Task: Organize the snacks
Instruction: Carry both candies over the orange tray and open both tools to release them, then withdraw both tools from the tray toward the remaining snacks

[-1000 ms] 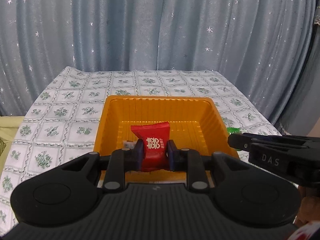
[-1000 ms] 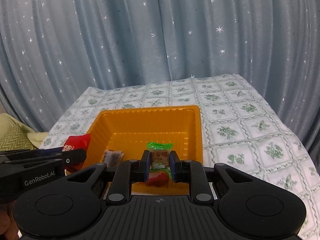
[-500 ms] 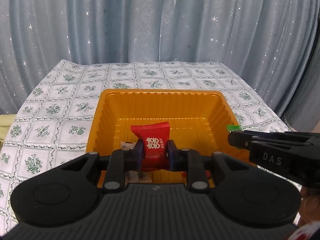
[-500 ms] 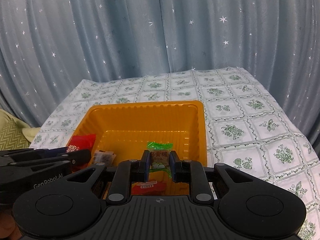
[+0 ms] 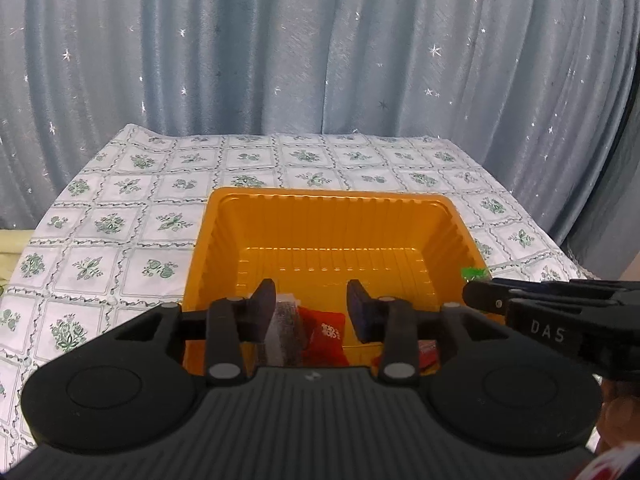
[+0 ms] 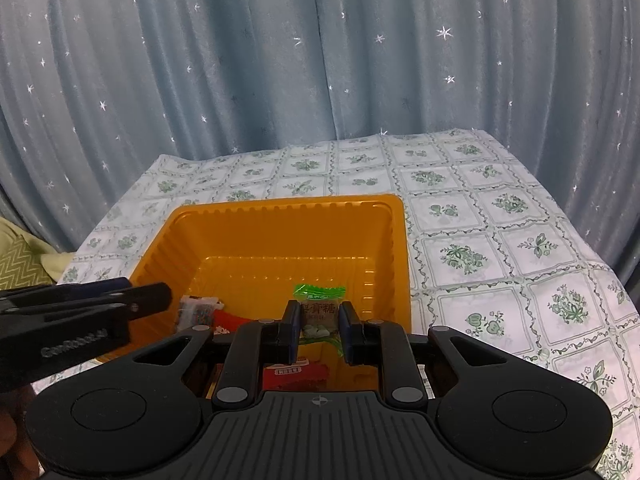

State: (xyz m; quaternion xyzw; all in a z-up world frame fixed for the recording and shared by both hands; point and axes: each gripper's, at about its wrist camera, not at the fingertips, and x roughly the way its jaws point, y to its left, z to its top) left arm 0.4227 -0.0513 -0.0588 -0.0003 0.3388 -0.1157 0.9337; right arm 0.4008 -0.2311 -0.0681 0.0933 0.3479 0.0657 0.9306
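covering the table, a floral cloth (image 5: 132, 220) meets starry blue curtains (image 5: 320, 48); left hand-held gripper (image 5: 312, 310) opening empty, right (image 6: 319, 330) pinching green candy (image 6: 319, 312).

Tray (image 5: 452, 216) near wall hidden behind left gripper (image 5: 311, 312) body; red packet (image 5: 324, 336) below it blurred, print unreadable.

A home room is showing itself here: blue-grey curtains (image 5: 320, 60) with tiny stars are hanging across the far side, a floral patchwork cloth (image 6: 500, 240) is covering the table, and a yellow-green zigzag cushion (image 6: 18, 268) is peeking in at the near left.
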